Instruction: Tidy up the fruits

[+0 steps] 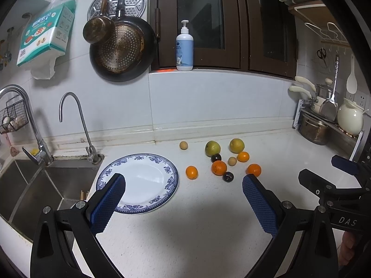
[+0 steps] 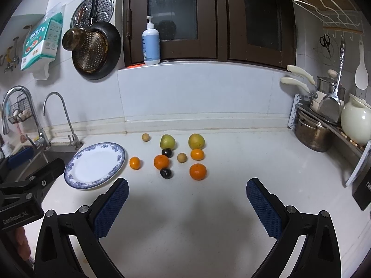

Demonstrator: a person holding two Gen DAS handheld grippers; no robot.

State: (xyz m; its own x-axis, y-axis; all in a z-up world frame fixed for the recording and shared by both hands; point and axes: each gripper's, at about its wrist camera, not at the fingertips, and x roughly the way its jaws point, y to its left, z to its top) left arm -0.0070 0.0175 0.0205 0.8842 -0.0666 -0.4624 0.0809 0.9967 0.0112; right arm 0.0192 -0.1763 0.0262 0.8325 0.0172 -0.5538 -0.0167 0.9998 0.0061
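Readable text: "DAS" on the right gripper point(image 1: 334, 173) body as seen from the left wrist view; "GenRobot.AI" on the left gripper point(image 2: 32, 162) body in the right wrist view. Pump bottle point(image 2: 151, 44) on the window sill has a blue label, print too small to read. Teal tissue pack point(image 1: 46, 34) on the wall carries writing, not legible.

Containers: blue-rimmed white plate point(image 2: 69, 173) sits on the white surface point(image 2: 185, 220) next to the sink point(image 1: 34, 185), nothing on it. Wire basket point(image 1: 11, 119) by the tap holds a few pale round items. Steel pot point(image 2: 311, 136) and cream jug point(image 2: 356, 122) on the rack at right; contents hidden.

Fruits all loose on the surface, right of the plate: two green-yellow pears point(image 2: 167, 141) at the back, four oranges point(image 2: 197, 171), two dark plums point(image 2: 166, 173), two small tan round fruits point(image 2: 182, 157).

Both jaws spread wide, gripping nothing, held above the surface short of the fruit.
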